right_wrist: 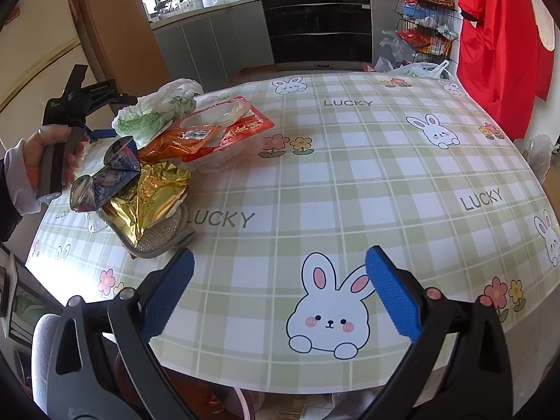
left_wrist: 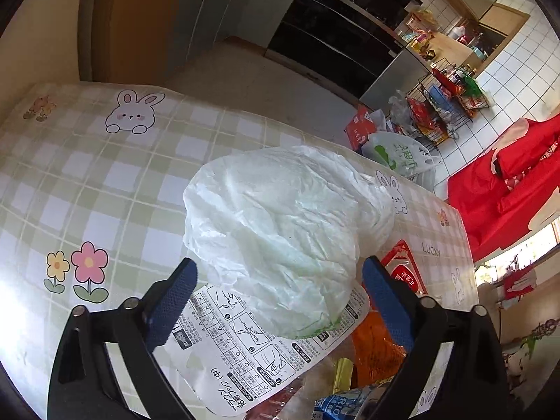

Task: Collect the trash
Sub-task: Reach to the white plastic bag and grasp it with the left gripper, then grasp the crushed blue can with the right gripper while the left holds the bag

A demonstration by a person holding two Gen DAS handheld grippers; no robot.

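A crumpled white plastic bag (left_wrist: 280, 231) lies on the checked tablecloth (left_wrist: 105, 175), on top of a printed white wrapper (left_wrist: 241, 357). My left gripper (left_wrist: 278, 297) is open, its blue pads on either side of the bag's near end. Orange (left_wrist: 374, 346) and red (left_wrist: 406, 273) wrappers lie to its right. In the right wrist view the trash pile sits at the table's left: white bag (right_wrist: 157, 108), red tray wrapper (right_wrist: 231, 129), gold foil (right_wrist: 154, 192), crushed blue carton (right_wrist: 112, 171). My right gripper (right_wrist: 280, 290) is open and empty over the near table edge.
A hand holds the left gripper's handle (right_wrist: 66, 119) at the far left. Red cloth (right_wrist: 497, 45) hangs at the right. A wire rack of groceries (right_wrist: 427, 14) and bags on the floor (left_wrist: 395, 150) stand beyond the table. Kitchen cabinets and a dark oven (right_wrist: 315, 28) are behind.
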